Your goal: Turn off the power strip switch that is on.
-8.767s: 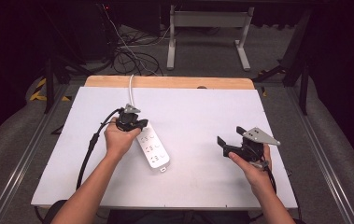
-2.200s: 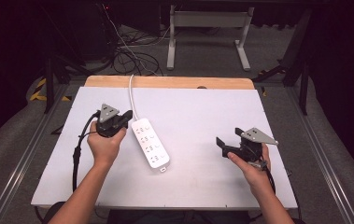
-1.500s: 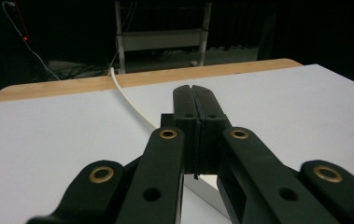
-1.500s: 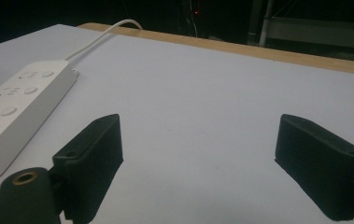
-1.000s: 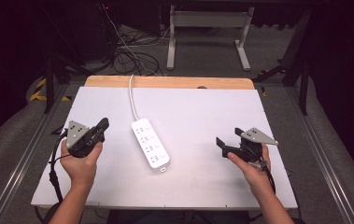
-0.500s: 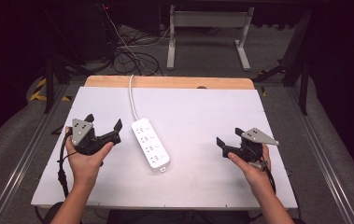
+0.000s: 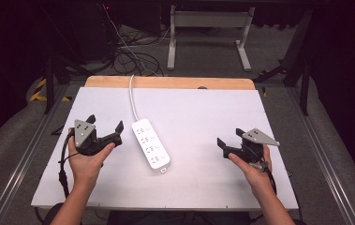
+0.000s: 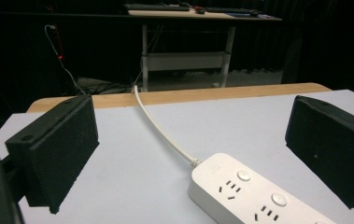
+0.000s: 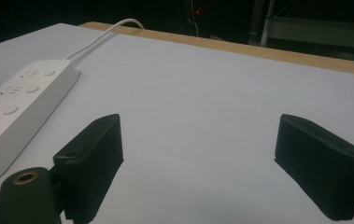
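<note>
Hovering wide open and empty, left hand-held gripper [image 7: 104, 130] has just been opening beside the white plastic power strip [image 7: 151, 150], so a careless nudge could skid it across the desk [image 7: 203, 108].

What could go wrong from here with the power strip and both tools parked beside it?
1. The left tool has just opened and sits close beside the power strip with nothing between its jaws; a careless move could nudge the strip.
2. The white cord runs off the far table edge; dragging the strip may snag or tug it.
3. The right tool, also open, rests apart from the strip; its own trailing cable could catch at the near edge.
</note>
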### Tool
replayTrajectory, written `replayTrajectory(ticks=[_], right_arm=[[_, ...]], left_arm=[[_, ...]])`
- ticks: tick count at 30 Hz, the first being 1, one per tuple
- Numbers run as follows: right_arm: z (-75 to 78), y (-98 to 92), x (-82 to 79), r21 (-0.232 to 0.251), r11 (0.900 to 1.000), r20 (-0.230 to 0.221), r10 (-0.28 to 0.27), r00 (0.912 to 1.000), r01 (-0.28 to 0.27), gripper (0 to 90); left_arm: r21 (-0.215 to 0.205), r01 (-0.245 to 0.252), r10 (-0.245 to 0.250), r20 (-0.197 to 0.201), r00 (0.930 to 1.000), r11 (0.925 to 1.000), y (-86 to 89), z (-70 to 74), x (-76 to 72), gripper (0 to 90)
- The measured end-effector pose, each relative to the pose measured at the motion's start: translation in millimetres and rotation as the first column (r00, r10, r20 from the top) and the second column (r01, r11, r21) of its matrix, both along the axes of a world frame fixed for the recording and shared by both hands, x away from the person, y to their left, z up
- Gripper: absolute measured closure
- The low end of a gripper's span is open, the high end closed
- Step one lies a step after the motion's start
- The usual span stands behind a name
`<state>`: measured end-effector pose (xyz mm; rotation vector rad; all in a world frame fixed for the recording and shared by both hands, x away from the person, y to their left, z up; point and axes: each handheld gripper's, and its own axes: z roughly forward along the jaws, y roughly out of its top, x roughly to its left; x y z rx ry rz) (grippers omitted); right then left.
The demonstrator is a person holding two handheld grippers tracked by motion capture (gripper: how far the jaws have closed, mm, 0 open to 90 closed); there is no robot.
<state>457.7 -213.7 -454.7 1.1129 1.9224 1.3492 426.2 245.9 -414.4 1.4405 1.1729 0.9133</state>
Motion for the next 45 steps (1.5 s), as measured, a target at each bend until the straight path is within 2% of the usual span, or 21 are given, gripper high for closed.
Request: replayTrajectory(ticks=[10,19,22,37,45], right_arm=[[-0.2,0.3,0.0,-0.004,1.0,-0.001,-0.001,1.0,0.001,15.7],[-0.1,-0.4,-0.5,0.0,1.0,-0.001,0.002,1.0,-0.002,15.7],[0.1,-0.1,-0.3,0.001,1.0,0.001,0.003,1.0,-0.003,15.9],[0.2,5.6,4.4,0.001,1.0,0.001,0.018,0.9998,-0.018,15.1],[1.1,5.4,4.5,0.012,1.0,0.013,0.013,0.9998,-0.013,10.5]], left_arm=[[-0.002,-0.004,0.004,-0.009,1.0,1.0,0.8,-1.2,1.1,4.4],[-0.021,-0.009,0.009,-0.011,0.9999,0.9997,1.6,-1.6,1.6,3.0],[-0.021,-0.011,0.011,0.0,0.9999,0.9997,1.6,-2.1,0.8,2.9],[-0.008,-0.024,0.024,-0.004,0.9997,0.9997,4.1,-3.8,-3.5,3.3],[-0.008,-0.026,0.026,-0.006,0.9996,0.9996,4.3,-4.0,-3.3,3.3]])
